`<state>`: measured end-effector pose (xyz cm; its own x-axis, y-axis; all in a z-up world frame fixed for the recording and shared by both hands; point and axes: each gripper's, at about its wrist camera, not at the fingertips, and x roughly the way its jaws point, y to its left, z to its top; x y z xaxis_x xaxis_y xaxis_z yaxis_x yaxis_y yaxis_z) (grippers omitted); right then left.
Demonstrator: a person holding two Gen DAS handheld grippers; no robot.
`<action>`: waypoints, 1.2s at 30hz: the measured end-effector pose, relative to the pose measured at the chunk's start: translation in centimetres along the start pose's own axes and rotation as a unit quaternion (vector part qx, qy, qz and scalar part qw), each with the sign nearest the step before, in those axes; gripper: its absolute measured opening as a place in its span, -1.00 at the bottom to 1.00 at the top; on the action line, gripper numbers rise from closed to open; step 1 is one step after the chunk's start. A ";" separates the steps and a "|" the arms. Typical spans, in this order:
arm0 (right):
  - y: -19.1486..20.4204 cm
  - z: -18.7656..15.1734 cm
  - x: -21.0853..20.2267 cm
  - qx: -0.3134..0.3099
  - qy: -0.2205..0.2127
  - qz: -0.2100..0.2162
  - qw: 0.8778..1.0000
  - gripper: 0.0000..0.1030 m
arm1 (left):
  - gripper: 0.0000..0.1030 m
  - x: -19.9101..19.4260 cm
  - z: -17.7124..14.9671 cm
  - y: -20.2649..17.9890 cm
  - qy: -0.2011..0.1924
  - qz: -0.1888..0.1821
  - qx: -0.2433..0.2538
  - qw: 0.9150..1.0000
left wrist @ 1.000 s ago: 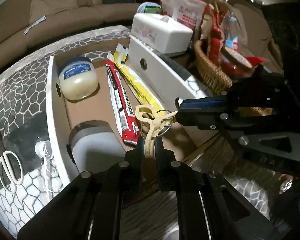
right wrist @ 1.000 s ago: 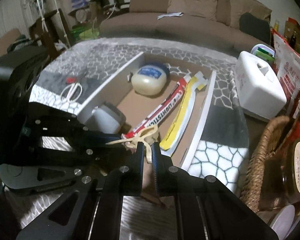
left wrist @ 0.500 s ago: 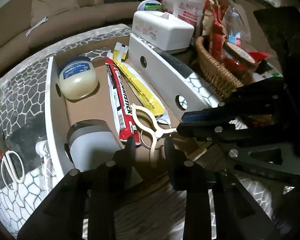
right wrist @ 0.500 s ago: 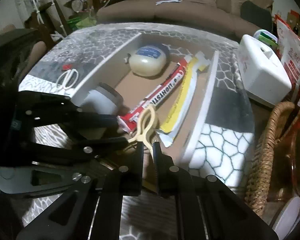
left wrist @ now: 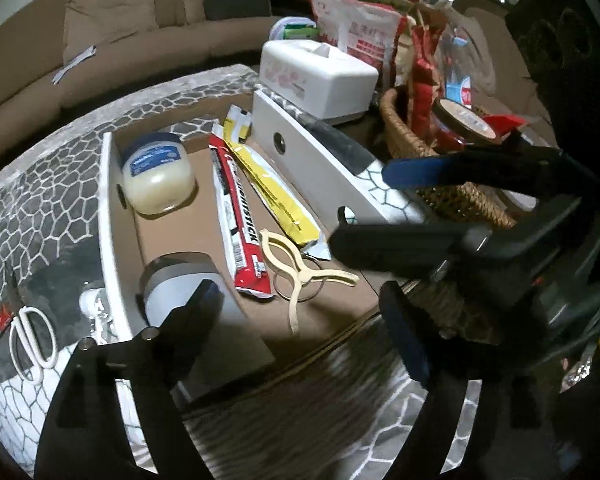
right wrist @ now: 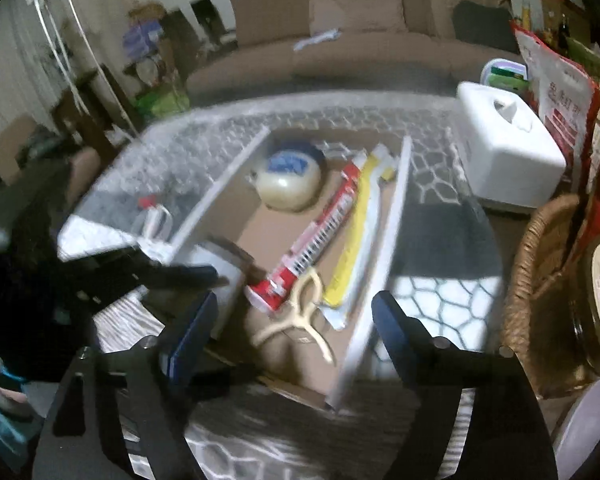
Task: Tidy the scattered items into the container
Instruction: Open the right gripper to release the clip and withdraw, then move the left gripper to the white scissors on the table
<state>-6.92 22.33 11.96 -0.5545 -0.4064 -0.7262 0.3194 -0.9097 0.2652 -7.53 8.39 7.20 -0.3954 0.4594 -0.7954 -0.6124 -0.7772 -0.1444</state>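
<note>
A cream plastic clip [left wrist: 296, 276] with a metal ring lies loose on the brown floor of the white open container [left wrist: 110, 216], beside a red tube [left wrist: 236, 216] and a yellow packet [left wrist: 272, 184]. A blue-lidded jar [left wrist: 156, 176] and a grey-white cylinder [left wrist: 176, 292] also lie inside. My left gripper [left wrist: 298, 296] hovers over the clip, jaws opening wide, touching nothing. In the right wrist view my right gripper [right wrist: 296, 300] also hangs above the clip [right wrist: 300, 312], jaws opening, nothing pressed between them. From the left wrist view, the right gripper [left wrist: 358, 205] reaches in over the container's right wall.
White scissors [left wrist: 32, 336] and a small clear item [left wrist: 96, 308] lie on the patterned cloth left of the container. A white tissue box [left wrist: 320, 76] and a wicker basket [left wrist: 404, 128] of snack bags stand to the right. A brown sofa [left wrist: 120, 52] runs behind.
Both grippers were shut on the clip a second ago. The left opened first, then the right; the clip dropped onto the container floor. The right gripper has risen and rolled slightly.
</note>
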 end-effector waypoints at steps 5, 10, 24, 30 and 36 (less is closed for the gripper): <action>0.1 0.9 -1.2 0.012 -0.027 -0.010 1.000 0.83 | 1.00 -1.3 -0.1 1.3 -0.009 0.017 -0.020 1.000; 1.1 1.1 -1.2 0.014 -0.025 -0.004 1.000 0.96 | 1.00 -3.4 -0.6 2.7 -0.030 0.034 -0.049 0.998; 9.1 3.1 -0.8 -0.022 -0.048 0.053 0.997 1.00 | 1.00 -13.6 -5.0 15.4 -0.113 0.086 -0.228 0.963; 11.9 3.5 0.5 -0.034 -0.055 0.068 0.996 1.00 | 1.00 -12.5 -9.0 21.7 -0.088 0.132 -0.270 0.950; 13.0 3.2 1.8 -0.045 -0.044 0.063 0.996 1.00 | 1.00 -8.7 -8.7 22.3 -0.070 0.166 -0.259 0.949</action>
<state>-6.17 9.48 16.15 -0.5696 -0.5263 -0.6314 0.4557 -0.8415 0.2903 -11.80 -16.65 5.81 -0.6170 0.1762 -0.7670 -0.0342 -0.9797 -0.1976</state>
